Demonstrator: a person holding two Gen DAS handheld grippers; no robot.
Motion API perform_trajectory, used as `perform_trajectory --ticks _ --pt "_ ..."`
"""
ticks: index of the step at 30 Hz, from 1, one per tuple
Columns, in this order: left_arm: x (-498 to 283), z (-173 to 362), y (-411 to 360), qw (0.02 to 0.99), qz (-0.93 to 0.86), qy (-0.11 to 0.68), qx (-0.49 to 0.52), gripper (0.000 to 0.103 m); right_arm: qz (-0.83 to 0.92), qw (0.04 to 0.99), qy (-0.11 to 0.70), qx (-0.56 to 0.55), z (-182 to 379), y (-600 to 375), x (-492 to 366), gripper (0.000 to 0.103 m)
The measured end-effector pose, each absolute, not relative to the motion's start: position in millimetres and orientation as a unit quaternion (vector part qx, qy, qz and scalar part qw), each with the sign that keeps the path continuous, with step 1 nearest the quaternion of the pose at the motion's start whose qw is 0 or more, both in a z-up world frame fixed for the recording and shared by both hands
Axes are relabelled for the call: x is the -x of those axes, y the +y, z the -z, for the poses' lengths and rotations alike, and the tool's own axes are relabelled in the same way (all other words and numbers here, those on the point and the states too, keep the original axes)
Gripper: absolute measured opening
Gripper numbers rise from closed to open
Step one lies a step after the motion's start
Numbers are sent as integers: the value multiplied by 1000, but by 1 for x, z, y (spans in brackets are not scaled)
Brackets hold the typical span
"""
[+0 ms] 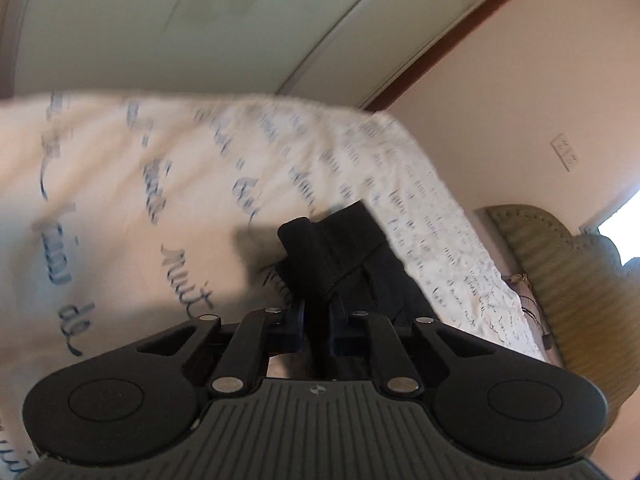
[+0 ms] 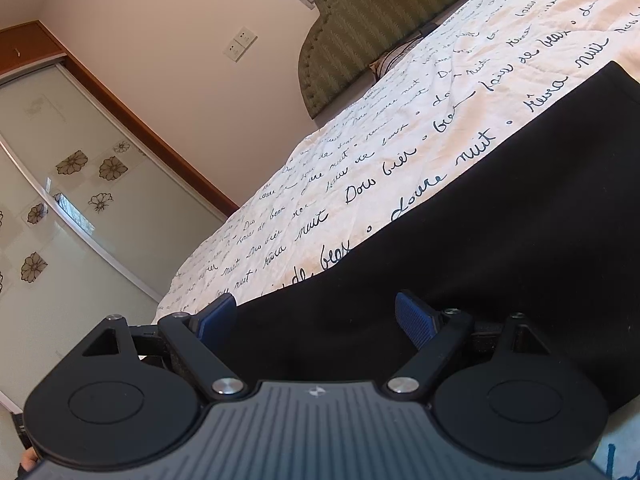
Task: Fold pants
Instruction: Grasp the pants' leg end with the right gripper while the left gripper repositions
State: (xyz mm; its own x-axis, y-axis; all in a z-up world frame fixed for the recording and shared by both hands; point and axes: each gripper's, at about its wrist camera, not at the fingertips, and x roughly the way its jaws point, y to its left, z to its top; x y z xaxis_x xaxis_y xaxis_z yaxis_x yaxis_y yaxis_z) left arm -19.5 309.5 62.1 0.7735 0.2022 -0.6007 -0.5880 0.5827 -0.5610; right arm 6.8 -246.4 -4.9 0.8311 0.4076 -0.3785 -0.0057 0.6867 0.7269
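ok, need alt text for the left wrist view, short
The left claw is shut on a bunched fold of black pants, held above a white bedspread printed with dark cursive writing. Behind are a pale wardrobe door, a pink wall and a green padded headboard; the picture is motion-blurred.

Black pants (image 2: 500, 240) on script-printed bedspread (image 2: 400, 120)

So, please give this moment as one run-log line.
left gripper: shut on pants | right gripper: open over pants | bed: under pants
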Motion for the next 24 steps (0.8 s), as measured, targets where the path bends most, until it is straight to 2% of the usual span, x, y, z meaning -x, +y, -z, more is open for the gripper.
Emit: perform_trajectory --ticks 2,5,7,10,12,14,18,20,23,24 --pt "18 -62 303 863 -240 245 372 15 -118 879 265 -378 5 -247 -7 87" --pt "10 -31 306 855 -253 289 348 16 -120 878 264 -380 5 -248 -7 87" --pt "10 -26 299 875 -246 280 308 19 -121 878 263 -382 6 -249 -7 87" --pt "17 -38 287 897 -227 270 267 19 -121 878 263 -381 6 -250 -7 87" --pt "27 -51 283 905 -224 259 252 27 -116 875 266 -388 4 -252 -6 87" --pt "44 -75 270 923 -233 223 209 26 -96 864 279 -409 -5 -257 3 87" --pt "57 -116 224 964 -193 161 91 28 -95 854 199 -472 -21 -281 52 89" --pt "44 -119 192 976 -135 160 67 41 -79 846 198 -488 -23 -295 58 97" --pt "11 -104 134 980 -57 190 33 55 -48 854 217 -471 -28 -308 49 97" --pt "-2 -95 111 978 -34 206 18 57 -37 857 224 -463 -31 -311 46 97"
